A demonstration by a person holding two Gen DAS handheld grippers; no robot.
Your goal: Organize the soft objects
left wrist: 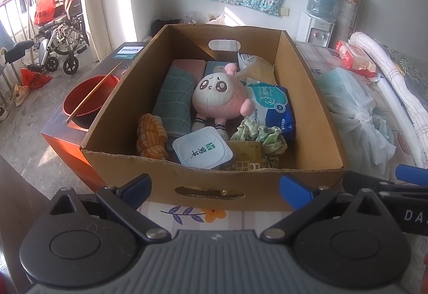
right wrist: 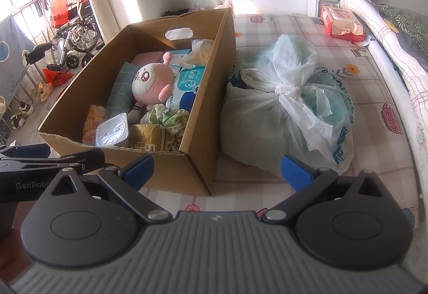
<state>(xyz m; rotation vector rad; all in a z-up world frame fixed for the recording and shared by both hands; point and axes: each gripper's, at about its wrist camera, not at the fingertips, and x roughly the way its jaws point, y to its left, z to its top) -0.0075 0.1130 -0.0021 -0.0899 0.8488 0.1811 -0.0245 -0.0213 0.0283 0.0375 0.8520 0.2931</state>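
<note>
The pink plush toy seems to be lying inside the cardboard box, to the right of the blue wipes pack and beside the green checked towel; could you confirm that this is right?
Not quite: the pink plush toy lies to the left of the blue wipes pack, between it and the green checked towel. The left wrist view shows this. It does lie inside the cardboard box.

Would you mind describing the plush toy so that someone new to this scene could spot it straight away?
Find the open cardboard box on the patterned bed cover; the plush toy lies in its middle, between a rolled green checked towel and a blue-and-white wipes pack. It is the only thing there with a face: a round pink-and-white body, big dark eyes and striped legs.
</note>
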